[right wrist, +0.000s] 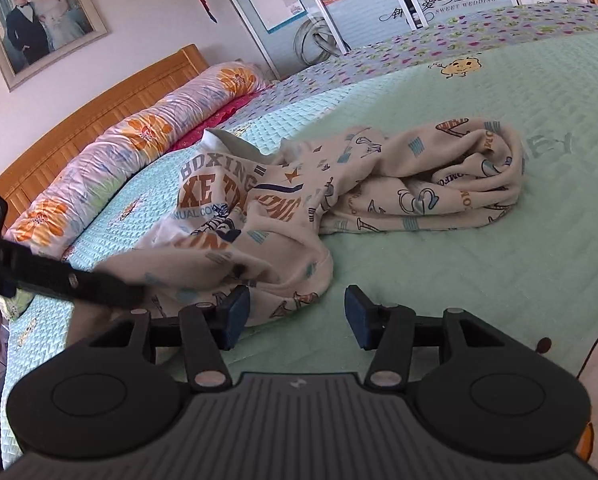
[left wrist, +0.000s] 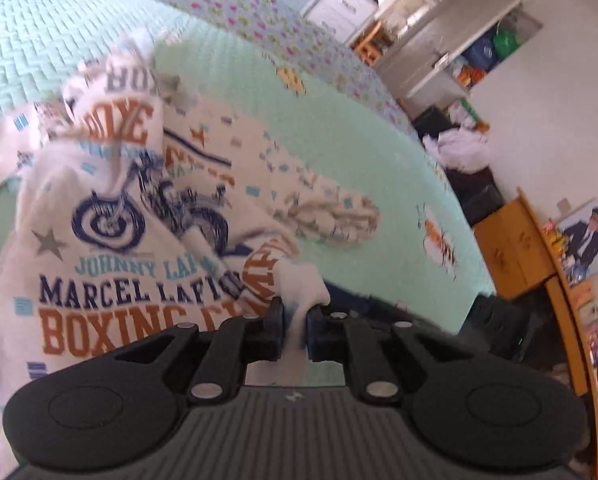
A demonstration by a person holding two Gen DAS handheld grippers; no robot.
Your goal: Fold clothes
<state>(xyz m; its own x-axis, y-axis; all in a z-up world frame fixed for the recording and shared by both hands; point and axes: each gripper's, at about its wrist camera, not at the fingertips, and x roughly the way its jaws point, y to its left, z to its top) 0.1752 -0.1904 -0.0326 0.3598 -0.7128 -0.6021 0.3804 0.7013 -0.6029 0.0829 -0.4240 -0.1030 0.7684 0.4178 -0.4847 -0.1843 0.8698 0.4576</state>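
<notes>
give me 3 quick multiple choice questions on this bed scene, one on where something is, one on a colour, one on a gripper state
1. Where does the printed shirt lie?
A. on the green bedspread
B. on the floor
C. on the pillow

2. What colour is the word BOXING at the shirt's lower edge in the left wrist view?
A. green
B. orange
C. black

3. What is the left gripper doing?
A. standing wide open
B. shut on shirt cloth
C. shut on nothing

Answers:
1 A, the shirt is crumpled on the bedspread.
2 B, the large letters are orange.
3 B, white cloth is pinched between its fingers; the right gripper is open.
</notes>
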